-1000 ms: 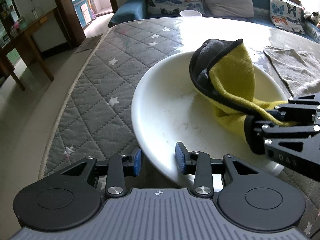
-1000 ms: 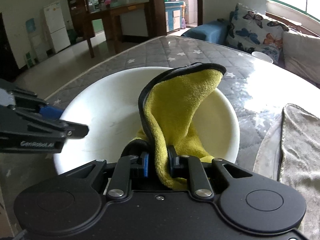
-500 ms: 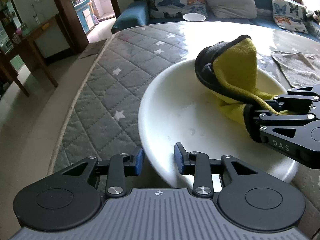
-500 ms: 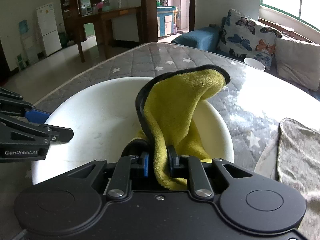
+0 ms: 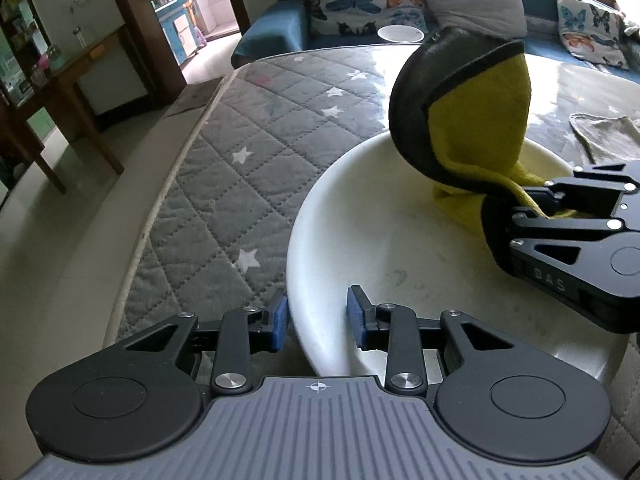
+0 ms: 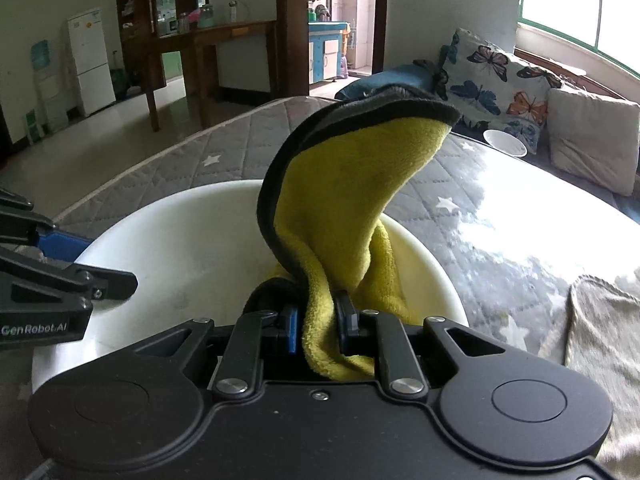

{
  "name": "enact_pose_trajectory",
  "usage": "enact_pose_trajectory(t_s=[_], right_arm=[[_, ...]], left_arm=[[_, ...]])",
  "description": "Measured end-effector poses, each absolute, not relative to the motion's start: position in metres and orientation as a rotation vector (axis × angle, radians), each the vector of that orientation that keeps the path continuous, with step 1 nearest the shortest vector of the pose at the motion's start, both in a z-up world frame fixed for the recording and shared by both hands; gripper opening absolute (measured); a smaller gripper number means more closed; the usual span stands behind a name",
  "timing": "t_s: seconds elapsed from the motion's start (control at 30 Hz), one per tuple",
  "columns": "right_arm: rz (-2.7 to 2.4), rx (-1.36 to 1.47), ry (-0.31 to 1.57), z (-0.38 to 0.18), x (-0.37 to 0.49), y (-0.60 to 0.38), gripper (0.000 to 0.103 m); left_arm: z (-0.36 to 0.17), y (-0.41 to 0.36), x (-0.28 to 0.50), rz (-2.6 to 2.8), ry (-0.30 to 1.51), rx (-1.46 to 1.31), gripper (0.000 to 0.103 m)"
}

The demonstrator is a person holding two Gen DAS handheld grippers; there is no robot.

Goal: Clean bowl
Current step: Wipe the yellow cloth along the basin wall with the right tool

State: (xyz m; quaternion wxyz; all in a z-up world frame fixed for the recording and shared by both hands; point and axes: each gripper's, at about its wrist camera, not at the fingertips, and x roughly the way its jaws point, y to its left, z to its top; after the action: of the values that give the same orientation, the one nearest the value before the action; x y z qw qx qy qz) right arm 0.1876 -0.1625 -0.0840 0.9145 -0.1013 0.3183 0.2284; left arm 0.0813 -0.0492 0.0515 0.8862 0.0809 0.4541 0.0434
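Bowl (image 5: 400,248) rim between parted left gripper (image 5: 318,318) fingers, right gripper (image 6: 318,322) fingers clamping cloth (image 6: 352,184) inside.

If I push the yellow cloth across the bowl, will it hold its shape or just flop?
The yellow cloth probably flops: it folds over above the right gripper. Its plush pile likely drags, not slides. The bowl may shift, with the left gripper straddling its rim unclamped.

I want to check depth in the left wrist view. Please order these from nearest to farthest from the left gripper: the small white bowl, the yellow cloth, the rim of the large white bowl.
1. Large white bowl: its rim lies between the left gripper fingers.
2. Yellow cloth: ahead right, inside that bowl.
3. Small white bowl: far edge, by the butterfly cushions.
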Motion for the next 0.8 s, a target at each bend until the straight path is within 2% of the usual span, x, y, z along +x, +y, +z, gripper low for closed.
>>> enact_pose_trajectory(t_s=[0.3, 0.57, 0.8], right_arm=[[0.502, -0.223, 0.656, -0.083, 0.175, -0.159, 0.019], [0.488, -0.205, 0.641, -0.073, 0.156, -0.168, 0.018], [0.456, -0.181, 0.595, -0.054, 0.140, -0.183, 0.018]], left_arm=[[0.053, -0.049, 0.077, 0.102, 0.934, 0.177, 0.036], [0.057, -0.044, 0.063, 0.116, 0.924, 0.157, 0.045], [0.064, -0.043, 0.048, 0.118, 0.912, 0.136, 0.049]])
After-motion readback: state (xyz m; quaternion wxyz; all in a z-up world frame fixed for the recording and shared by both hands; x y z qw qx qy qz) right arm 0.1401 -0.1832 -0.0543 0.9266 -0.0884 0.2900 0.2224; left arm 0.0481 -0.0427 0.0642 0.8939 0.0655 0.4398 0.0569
